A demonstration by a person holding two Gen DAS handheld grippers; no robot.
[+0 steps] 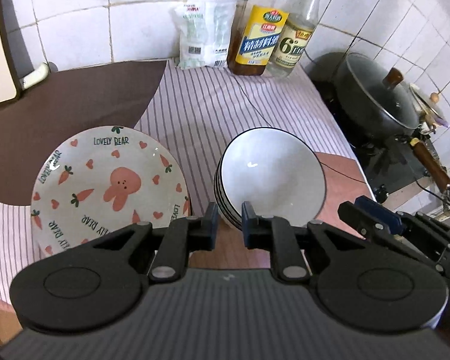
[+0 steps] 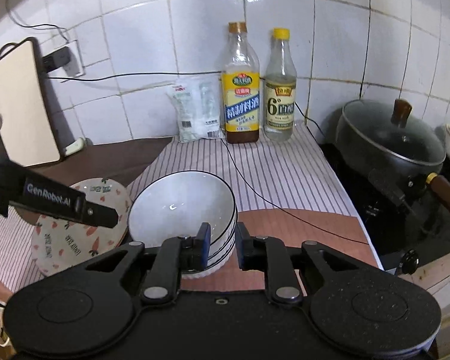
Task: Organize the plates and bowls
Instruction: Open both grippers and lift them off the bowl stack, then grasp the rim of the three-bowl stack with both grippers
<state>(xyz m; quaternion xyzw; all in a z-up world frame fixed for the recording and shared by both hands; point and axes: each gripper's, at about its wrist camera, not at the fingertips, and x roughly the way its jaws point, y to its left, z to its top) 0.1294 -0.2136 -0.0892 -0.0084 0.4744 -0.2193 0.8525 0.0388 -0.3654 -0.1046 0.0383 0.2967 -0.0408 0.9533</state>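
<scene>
Both grippers, left (image 1: pixel 228 225) and right (image 2: pixel 222 246), hover with fingers spread and empty before the stacked white bowls (image 1: pixel 273 177) beside the bunny plate (image 1: pixel 111 186) on the striped cloth (image 1: pixel 225 108); glazed ceramic likely heavy, slick, breakable, so pinch the rim.

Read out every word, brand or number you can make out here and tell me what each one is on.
"LOVELY BEAR": repeated round the rim of the plate.
"GenRobot.AI": on the side of the left gripper.
"6°": on the label of the clear bottle; the Chinese characters beside it are too blurred to read.
Amber bottle: Chinese label, too blurred to read.
White bag: print too small to read.
</scene>
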